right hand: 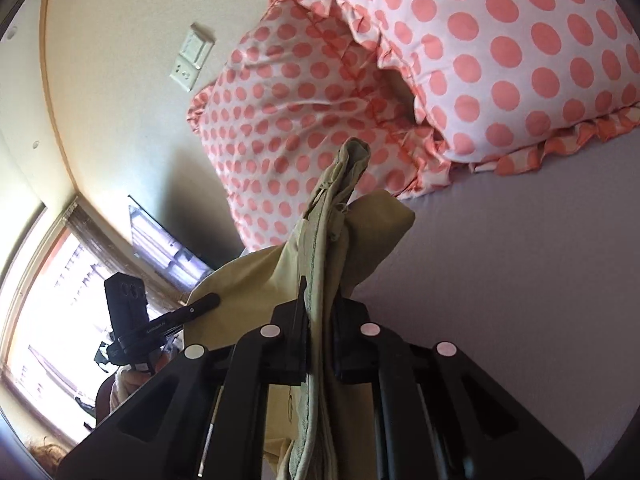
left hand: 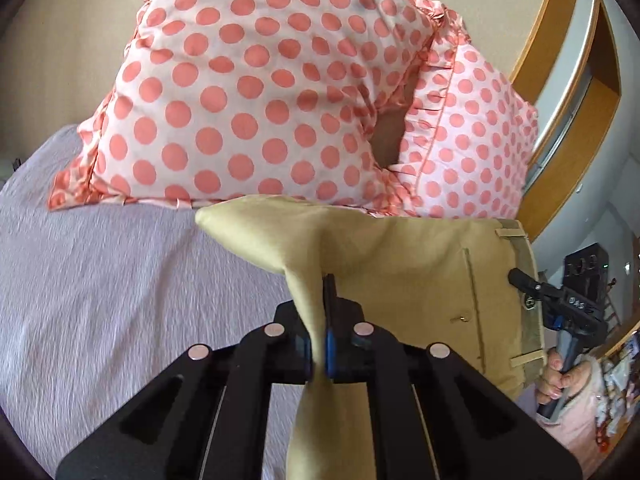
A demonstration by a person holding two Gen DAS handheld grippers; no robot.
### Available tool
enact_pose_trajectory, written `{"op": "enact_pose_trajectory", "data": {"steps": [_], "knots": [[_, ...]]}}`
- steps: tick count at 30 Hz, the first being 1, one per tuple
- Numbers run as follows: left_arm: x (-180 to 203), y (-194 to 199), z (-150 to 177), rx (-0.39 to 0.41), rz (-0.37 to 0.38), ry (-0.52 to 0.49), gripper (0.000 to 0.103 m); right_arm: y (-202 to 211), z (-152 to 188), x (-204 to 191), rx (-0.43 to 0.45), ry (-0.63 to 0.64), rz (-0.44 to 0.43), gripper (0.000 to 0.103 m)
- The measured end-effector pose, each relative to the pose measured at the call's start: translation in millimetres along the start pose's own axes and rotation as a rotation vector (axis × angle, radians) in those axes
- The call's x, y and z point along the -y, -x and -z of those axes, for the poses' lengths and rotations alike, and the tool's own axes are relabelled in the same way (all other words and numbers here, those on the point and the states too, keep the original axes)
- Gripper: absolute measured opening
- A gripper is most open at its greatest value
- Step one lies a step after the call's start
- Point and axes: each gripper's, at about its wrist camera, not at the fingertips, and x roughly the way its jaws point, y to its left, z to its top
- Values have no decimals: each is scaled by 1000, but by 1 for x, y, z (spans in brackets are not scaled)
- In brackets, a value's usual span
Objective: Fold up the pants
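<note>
The tan pants (left hand: 404, 276) hang in the air above the bed, held by both grippers. My left gripper (left hand: 318, 320) is shut on a bunched fold of the pants. In that view the waistband with belt loops (left hand: 520, 280) is at the right, where my right gripper (left hand: 520, 280) pinches it. In the right wrist view my right gripper (right hand: 320, 320) is shut on the waistband of the pants (right hand: 332, 220), which sticks up between the fingers. My left gripper (right hand: 200, 304) shows at the left, gripping the pants' other edge.
A lilac bed sheet (left hand: 100, 280) lies below, and it also shows in the right wrist view (right hand: 520, 280). Two pink polka-dot pillows (left hand: 240, 100) (right hand: 500, 48) lean against the beige wall. A window (right hand: 52, 300) is at the left; wooden furniture (left hand: 580, 100) stands at the right.
</note>
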Motion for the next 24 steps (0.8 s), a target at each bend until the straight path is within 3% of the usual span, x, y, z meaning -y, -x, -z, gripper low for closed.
{"op": "enact_pose_trajectory", "data": {"steps": [2, 3, 5, 7, 8, 9, 11, 14, 15, 18, 20, 22, 24], "knots": [[-5, -33, -3, -73, -79, 24, 11, -16, -6, 14, -15, 0, 138, 13], [-12, -43, -2, -113, -105, 52, 18, -25, -5, 21, -51, -5, 227, 20], [-24, -42, 2, -116, -118, 91, 25, -28, 1, 34, -100, -27, 381, 28], [-29, -22, 4, -54, -192, 70, 34, -8, 5, 32, -34, -30, 387, 37], [-30, -9, 5, -17, -209, 63, 40, 3, 6, 26, 8, -19, 370, 52], [-29, 3, 7, 14, -189, 66, 41, 13, 7, 17, 39, -1, 336, 63], [-20, 21, 11, 41, -71, 69, 46, 19, 11, -2, 37, 34, 236, 68], [6, 13, 23, -40, 46, 30, 59, 2, 24, -18, -56, 58, 175, 85], [12, 1, 28, -101, 51, 23, 59, -7, 28, -19, -92, 53, 187, 88], [20, -40, 45, -234, -38, 8, 59, -35, 40, -8, -205, 13, 327, 89], [30, -31, 53, -184, -103, -33, 64, -31, 48, -18, -192, 44, 387, 90], [40, -14, 62, -168, -151, -60, 75, -22, 60, -40, -178, 118, 494, 102], [48, 9, 78, -138, -207, -83, 92, -10, 81, -65, -153, 219, 578, 102]]}}
